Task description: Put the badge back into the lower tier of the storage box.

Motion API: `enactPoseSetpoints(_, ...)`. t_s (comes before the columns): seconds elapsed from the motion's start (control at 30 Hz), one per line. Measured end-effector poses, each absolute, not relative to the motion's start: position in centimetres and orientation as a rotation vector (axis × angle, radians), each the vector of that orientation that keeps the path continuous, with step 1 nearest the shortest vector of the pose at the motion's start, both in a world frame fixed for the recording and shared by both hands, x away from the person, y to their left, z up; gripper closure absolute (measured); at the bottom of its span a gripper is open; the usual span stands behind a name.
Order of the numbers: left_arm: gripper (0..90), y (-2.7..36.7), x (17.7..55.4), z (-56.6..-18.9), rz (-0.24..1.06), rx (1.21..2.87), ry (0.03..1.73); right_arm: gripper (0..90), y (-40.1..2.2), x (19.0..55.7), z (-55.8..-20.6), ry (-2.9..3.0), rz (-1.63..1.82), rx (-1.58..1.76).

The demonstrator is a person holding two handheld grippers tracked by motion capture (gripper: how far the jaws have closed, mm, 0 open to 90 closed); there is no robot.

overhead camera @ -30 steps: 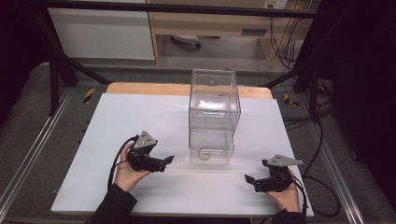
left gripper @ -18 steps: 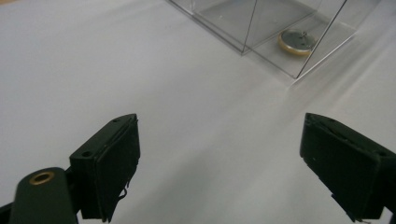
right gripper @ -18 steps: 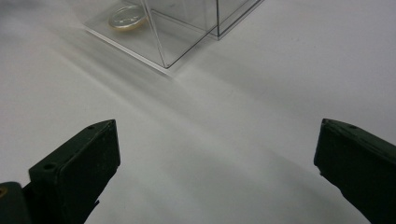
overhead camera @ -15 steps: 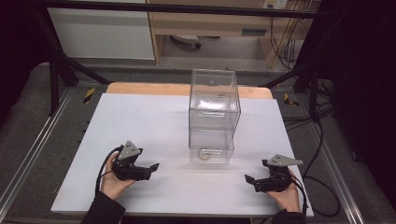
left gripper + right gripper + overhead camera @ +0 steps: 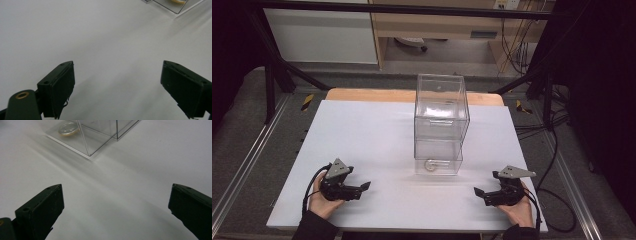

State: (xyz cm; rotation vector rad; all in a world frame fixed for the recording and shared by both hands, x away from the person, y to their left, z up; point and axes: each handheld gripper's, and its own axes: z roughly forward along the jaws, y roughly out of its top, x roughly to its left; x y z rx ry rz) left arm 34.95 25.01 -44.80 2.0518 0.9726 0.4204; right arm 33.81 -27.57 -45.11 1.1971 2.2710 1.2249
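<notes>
A tall clear box [image 5: 441, 125] stands upright at the middle of the white table [image 5: 362, 130], its long axis vertical, with a small ring-like object [image 5: 430, 164], perhaps a roll of tape, lying on its floor at the near side. Both grippers sit at the near edge, well apart from it: the left gripper [image 5: 362, 188] to its left, the right gripper [image 5: 479, 194] to its right, at about the same distance. Each points inward toward the box, jaws spread wide, holding nothing and touching nothing but the air above the table.
</notes>
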Motion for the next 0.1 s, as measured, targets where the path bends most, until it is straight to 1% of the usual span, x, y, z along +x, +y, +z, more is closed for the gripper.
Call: enactPoseSetpoints(0.1, 11.8, 25.27, 34.83, -44.97, 0.418, 2.05, 0.976, 0.6, -27.61, 33.81, -45.08, 2.27, 1.226, 1.199)
